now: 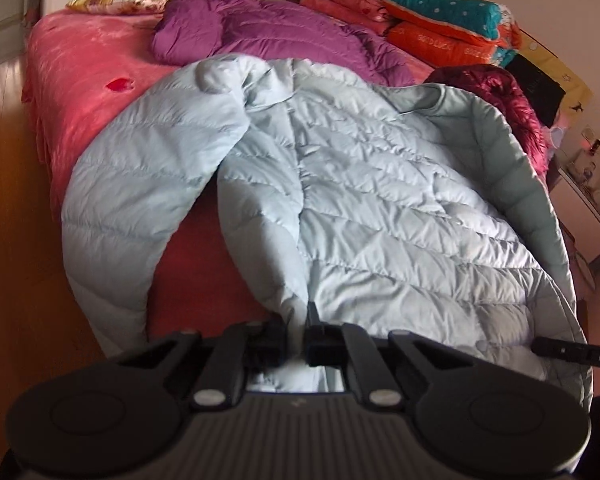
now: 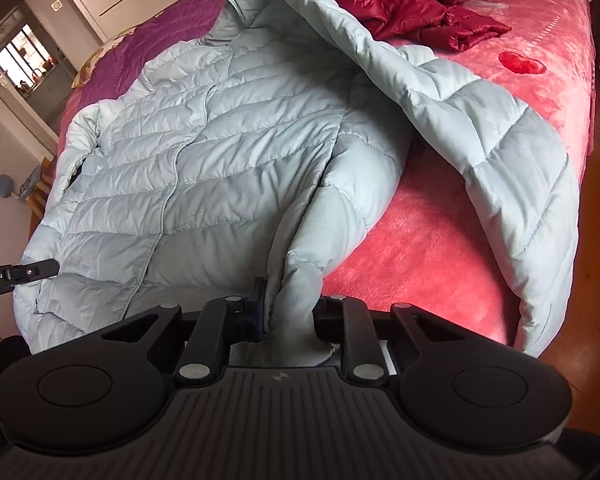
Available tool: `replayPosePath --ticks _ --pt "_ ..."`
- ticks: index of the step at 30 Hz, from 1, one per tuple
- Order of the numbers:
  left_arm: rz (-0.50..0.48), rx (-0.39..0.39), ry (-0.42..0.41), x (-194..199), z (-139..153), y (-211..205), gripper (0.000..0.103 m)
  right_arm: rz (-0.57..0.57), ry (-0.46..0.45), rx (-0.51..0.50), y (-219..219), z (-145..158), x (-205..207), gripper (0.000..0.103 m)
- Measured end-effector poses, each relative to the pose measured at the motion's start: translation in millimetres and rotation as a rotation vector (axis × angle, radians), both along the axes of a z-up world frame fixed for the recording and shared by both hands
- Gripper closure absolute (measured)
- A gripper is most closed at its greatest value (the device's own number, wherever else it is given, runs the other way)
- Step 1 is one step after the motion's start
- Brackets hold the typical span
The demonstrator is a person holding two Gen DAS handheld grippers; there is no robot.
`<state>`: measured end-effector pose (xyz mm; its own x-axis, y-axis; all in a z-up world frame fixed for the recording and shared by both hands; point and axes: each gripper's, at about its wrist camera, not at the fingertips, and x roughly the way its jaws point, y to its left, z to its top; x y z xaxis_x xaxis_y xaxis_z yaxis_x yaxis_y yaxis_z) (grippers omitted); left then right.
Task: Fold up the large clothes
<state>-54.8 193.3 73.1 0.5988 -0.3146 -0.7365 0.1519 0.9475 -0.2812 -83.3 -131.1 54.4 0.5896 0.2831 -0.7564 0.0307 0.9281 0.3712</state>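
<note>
Jacket: the pale blue puffer jacket [image 1: 360,184] lies spread over the pink bed [image 1: 80,80], filling the middle of both frames, one sleeve draped toward the lower left of the left view.
Left claw: the left claw [image 1: 296,340], bottom centre, is pinching the jacket's hem fabric.
Right claw: the right claw [image 2: 290,316], bottom centre, is clamped on a bunched fold of hem.
Behind: a purple coat [image 1: 268,36] at upper centre, a dark red jacket [image 2: 416,4] at upper right.
</note>
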Motion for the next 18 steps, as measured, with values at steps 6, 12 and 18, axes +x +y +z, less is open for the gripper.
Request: replayPosePath --ticks 6,12,18 --pt "-0.029 -0.023 -0.027 -12.6 25.9 4.7 0.099 -0.021 -0.007 0.065 -13.6 20.2 -21.5 0.084" --pt "-0.063 0.003 0.001 -24.4 28.7 6.4 0.098 -0.035 -0.007 0.089 -21.6 35.7 -45.1 0.084" --pt "-0.064 0.072 0.033 -23.1 20.6 0.7 0.093 -0.073 0.056 0.066 -28.4 23.9 -28.8 0.079"
